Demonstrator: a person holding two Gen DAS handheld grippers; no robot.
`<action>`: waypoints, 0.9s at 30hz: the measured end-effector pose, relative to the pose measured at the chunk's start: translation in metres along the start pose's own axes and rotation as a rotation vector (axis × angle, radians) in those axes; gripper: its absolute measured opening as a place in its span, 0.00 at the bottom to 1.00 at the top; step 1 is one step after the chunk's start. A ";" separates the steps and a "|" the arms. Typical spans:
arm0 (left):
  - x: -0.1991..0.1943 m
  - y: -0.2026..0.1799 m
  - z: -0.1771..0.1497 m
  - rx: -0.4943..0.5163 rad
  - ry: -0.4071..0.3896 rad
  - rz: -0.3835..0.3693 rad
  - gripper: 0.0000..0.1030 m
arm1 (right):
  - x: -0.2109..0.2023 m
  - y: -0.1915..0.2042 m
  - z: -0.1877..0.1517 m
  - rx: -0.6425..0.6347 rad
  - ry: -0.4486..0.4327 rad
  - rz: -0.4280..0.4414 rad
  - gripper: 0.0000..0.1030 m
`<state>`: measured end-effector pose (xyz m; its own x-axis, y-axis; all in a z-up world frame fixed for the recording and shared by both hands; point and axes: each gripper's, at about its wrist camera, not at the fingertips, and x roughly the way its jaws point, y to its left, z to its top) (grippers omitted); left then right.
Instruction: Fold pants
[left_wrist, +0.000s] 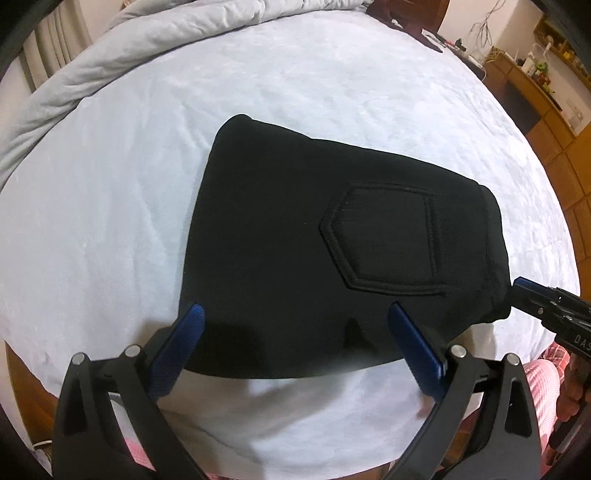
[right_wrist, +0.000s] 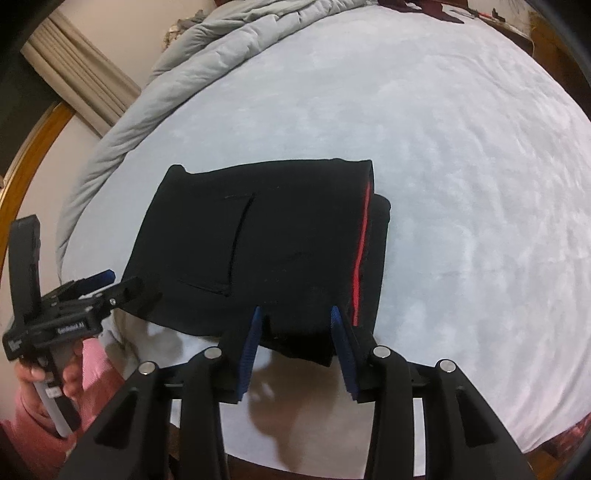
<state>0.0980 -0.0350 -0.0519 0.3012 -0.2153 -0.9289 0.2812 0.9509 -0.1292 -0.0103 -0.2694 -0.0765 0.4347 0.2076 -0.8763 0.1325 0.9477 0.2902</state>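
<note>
The black pants (left_wrist: 295, 236) lie folded into a compact stack on the pale bed sheet (left_wrist: 147, 184), back pocket (left_wrist: 388, 243) facing up. In the right wrist view the pants (right_wrist: 288, 236) show a red stripe (right_wrist: 360, 258) between the layers at the right side. My left gripper (left_wrist: 295, 314) is open, its blue pads spread over the near edge of the stack, holding nothing. My right gripper (right_wrist: 297, 314) is open at the near right corner of the stack, its pads either side of the corner without pinching it. It also shows in the left wrist view (left_wrist: 532, 295).
A rumpled grey duvet (left_wrist: 129, 48) lies along the far left edge of the bed. A wooden dresser (left_wrist: 535, 92) with clutter stands at the far right. The person's pink checked clothing (left_wrist: 546, 369) is close below the grippers. The left gripper shows at the left of the right wrist view (right_wrist: 96, 284).
</note>
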 end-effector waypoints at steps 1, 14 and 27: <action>-0.001 -0.002 -0.002 -0.001 0.000 0.000 0.95 | 0.000 0.001 0.000 0.001 -0.003 -0.003 0.39; -0.003 -0.023 -0.025 0.038 -0.010 0.036 0.95 | 0.021 0.007 -0.006 -0.015 0.028 -0.052 0.38; 0.011 -0.024 -0.029 0.086 -0.005 0.077 0.95 | 0.040 0.005 -0.011 -0.032 0.046 -0.074 0.38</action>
<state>0.0683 -0.0533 -0.0693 0.3290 -0.1436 -0.9333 0.3338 0.9423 -0.0273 -0.0021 -0.2539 -0.1145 0.3835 0.1470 -0.9118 0.1340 0.9680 0.2124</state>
